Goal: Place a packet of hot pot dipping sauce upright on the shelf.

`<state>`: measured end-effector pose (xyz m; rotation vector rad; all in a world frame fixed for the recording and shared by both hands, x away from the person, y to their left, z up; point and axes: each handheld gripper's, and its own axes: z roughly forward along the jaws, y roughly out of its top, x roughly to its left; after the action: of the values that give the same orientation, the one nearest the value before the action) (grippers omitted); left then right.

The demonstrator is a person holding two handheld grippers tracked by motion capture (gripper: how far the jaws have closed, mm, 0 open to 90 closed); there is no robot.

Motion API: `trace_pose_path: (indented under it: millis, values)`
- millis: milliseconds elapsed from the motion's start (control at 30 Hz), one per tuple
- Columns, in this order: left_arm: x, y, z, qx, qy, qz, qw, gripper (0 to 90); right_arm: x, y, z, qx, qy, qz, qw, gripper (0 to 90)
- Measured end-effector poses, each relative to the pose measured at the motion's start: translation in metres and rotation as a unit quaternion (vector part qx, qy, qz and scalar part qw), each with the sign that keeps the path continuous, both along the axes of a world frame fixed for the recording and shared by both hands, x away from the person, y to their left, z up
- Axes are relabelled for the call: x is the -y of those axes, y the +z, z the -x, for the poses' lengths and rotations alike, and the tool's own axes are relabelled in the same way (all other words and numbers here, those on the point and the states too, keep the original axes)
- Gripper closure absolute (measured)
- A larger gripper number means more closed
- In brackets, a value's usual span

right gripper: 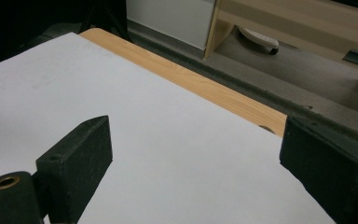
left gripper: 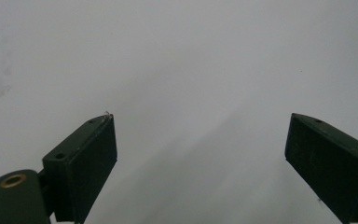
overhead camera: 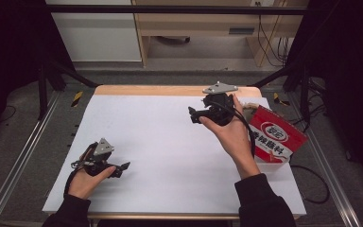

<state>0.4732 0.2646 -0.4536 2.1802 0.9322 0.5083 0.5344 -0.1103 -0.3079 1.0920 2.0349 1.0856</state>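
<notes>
Right hand-held gripper hovers beside red packet.

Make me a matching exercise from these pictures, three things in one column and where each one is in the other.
Things:
1. left gripper
2. right gripper
3. red packet

Places:
A. at the table's right edge
B. held up over the far middle of the white sheet, jaws open
C. low at the near left of the sheet, jaws open

Pairs: 1-C, 2-B, 3-A
</notes>
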Motion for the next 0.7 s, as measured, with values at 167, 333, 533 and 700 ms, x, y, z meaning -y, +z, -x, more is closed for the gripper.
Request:
trace_pose_path:
  millis: [167, 333, 533, 700]
  values:
    - [0.000, 0.000, 0.000, 0.000, 0.000, 0.000, 1.0000, 8.8, -0.005, -0.014, -0.002, -0.003, -0.011, -0.006, 0.9999, 9.6]
    - [0.000, -0.001, -0.001, 0.001, 0.001, 0.001, 1.0000, 8.5, -0.008, -0.029, -0.005, -0.015, -0.018, -0.003, 0.9997, 9.1]
    - [0.000, -0.001, -0.001, 0.001, 0.001, 0.000, 1.0000, 8.4, -0.011, -0.045, -0.005, -0.031, -0.019, -0.008, 0.9993, 7.9]
    - [-0.001, -0.001, -0.001, 0.001, 0.002, 0.001, 1.0000, 8.3, -0.011, -0.058, -0.004, -0.044, -0.027, -0.007, 0.9987, 7.8]
